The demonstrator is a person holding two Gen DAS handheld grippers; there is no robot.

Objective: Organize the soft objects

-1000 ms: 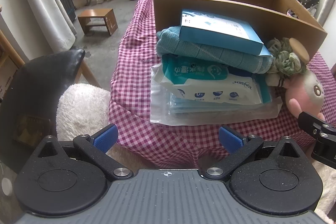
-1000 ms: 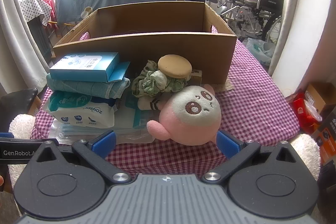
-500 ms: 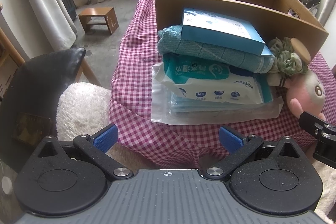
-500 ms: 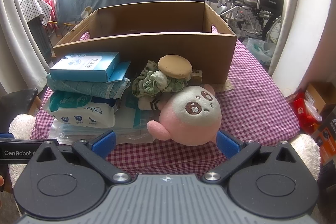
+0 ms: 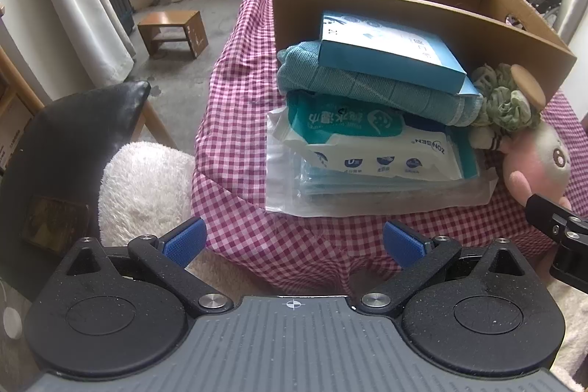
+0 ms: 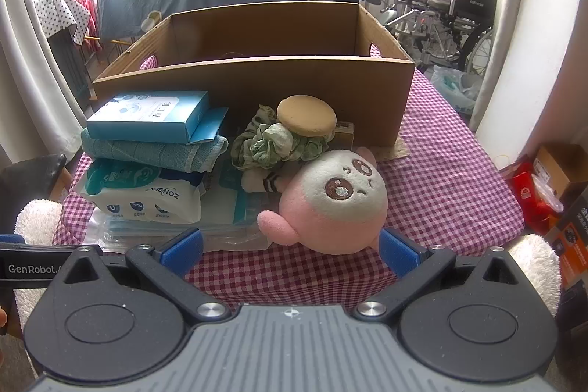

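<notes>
On the checked tablecloth lies a stack: a blue box on a folded teal towel, on a wet-wipes pack, on clear-bagged packs. Beside it are a green scrunchie with a tan round pad and a pink-and-white plush toy. Behind stands an open cardboard box. My left gripper is open, at the table's front edge before the stack. My right gripper is open, just before the plush.
A black chair with a white fluffy cushion stands left of the table. A wooden stool and shoes are on the floor beyond. A wheelchair and boxes are to the right.
The left wrist view has shifted slightly, as the left gripper eases a little toward the stack. The right gripper holds still. Nothing on the table has moved.
</notes>
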